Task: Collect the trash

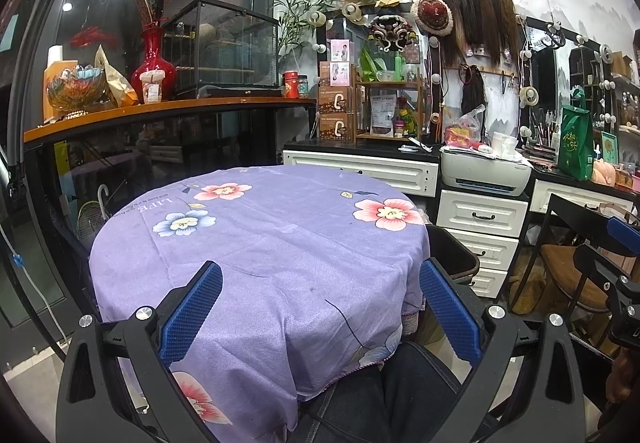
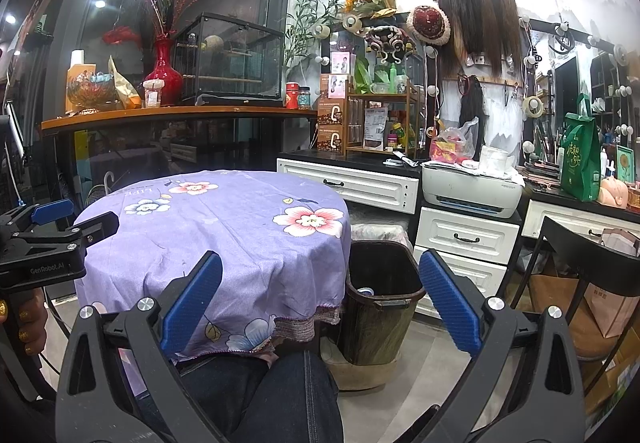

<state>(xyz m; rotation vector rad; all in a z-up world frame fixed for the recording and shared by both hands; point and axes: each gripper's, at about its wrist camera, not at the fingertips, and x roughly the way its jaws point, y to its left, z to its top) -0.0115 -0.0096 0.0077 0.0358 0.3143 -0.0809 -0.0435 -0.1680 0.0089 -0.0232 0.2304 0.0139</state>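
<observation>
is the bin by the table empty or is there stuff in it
Not empty. In the right wrist view the dark bin stands upright and open, with a round can-like item inside. How full it is cannot be told.

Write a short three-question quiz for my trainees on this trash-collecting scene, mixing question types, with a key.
1. True or false: the round table under the purple flowered cloth has trash lying on it.
2. Multiple choice: the dark brown plastic waste bin stands (A) on the table, (B) on the floor beside the table, (C) on the white drawer cabinet.
3. Fill in: the left gripper and the right gripper both have their blue-padded jaws ____.

Key
1. False; no trash shows on the cloth.
2. B.
3. Open, holding nothing.
</observation>
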